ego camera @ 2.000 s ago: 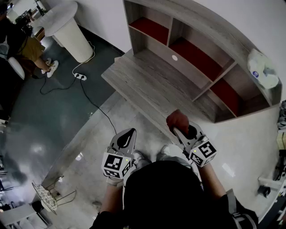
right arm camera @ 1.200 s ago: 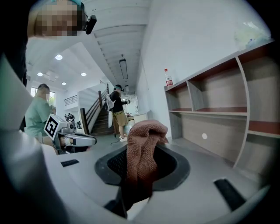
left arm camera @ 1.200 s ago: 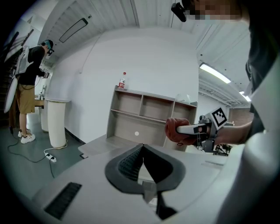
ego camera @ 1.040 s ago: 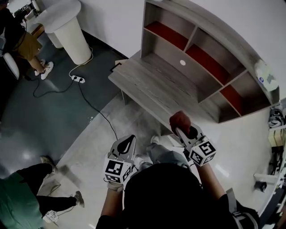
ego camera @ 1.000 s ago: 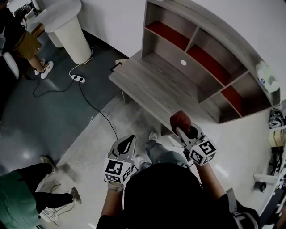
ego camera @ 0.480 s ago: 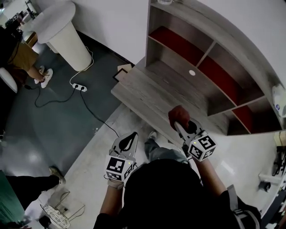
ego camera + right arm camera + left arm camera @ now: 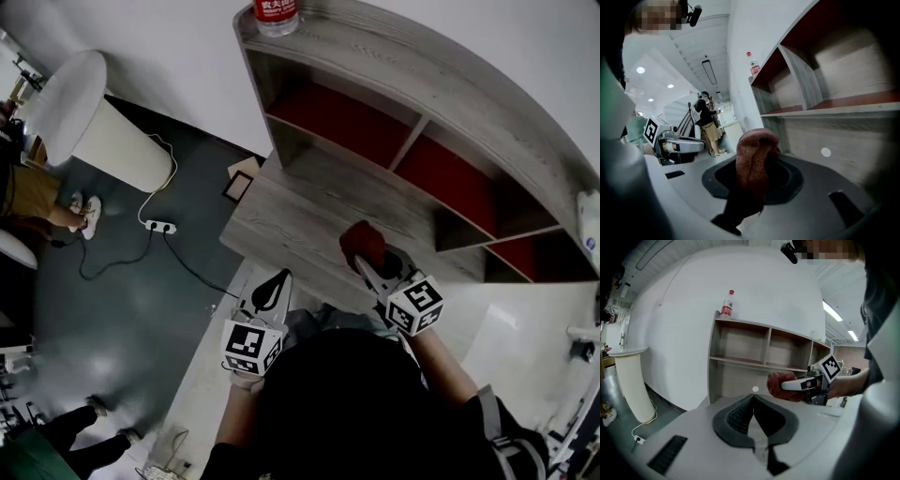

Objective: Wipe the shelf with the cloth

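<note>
A grey wooden shelf unit (image 7: pixel 394 84) with red-backed compartments stands against the white wall, its low desk board (image 7: pixel 300 234) jutting toward me. My right gripper (image 7: pixel 367 255) is shut on a dark red cloth (image 7: pixel 361 242), held just above the near part of the desk board. From the right gripper view the bunched cloth (image 7: pixel 754 159) sticks up between the jaws, with the shelf (image 7: pixel 834 112) close ahead. My left gripper (image 7: pixel 270 289) hangs left of it, off the board's front edge, jaws shut and empty. In the left gripper view the jaws meet at my left gripper (image 7: pixel 753 401).
A water bottle (image 7: pixel 277 14) stands on the shelf top at its left end. A white round pedestal table (image 7: pixel 89 122) and a power strip with cable (image 7: pixel 159 228) lie on the dark floor at the left. People stand at the far left (image 7: pixel 37 192).
I have come closer to the shelf: it now fills more of the head view and the bottle on top has appeared. The right gripper with the cloth has moved over the desk board.
</note>
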`<state>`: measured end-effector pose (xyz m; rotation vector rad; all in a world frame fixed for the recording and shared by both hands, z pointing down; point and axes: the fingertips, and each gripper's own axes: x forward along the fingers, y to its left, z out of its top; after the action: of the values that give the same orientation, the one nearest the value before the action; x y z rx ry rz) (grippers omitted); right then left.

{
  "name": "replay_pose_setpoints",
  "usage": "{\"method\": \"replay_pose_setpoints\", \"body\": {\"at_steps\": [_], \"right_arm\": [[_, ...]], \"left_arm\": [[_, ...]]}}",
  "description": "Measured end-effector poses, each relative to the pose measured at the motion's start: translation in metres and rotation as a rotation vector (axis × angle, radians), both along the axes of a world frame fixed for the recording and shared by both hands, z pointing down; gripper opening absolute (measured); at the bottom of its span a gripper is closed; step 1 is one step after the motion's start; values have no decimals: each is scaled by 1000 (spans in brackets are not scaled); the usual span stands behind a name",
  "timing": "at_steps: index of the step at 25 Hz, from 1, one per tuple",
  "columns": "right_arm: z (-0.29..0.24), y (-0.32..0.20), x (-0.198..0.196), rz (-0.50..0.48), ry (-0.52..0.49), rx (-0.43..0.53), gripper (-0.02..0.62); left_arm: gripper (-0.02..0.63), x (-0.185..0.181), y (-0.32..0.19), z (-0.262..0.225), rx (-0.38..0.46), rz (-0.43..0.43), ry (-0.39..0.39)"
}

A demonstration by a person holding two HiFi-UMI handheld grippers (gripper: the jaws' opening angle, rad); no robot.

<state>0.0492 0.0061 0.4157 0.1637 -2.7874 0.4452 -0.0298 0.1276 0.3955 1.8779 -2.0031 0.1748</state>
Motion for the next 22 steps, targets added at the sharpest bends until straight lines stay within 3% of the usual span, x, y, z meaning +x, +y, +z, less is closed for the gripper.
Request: {"method": "replay_pose_setpoints", "body": {"at_steps": [12,22], "right_arm": [[21,-32,-36,134,33,-33,94],[57,-53,-116,331,94,-36,94]], "left_arm": [[6,-39,-59,13,-42,169,21],[6,-118,-60,18,-73,295,31]]}}
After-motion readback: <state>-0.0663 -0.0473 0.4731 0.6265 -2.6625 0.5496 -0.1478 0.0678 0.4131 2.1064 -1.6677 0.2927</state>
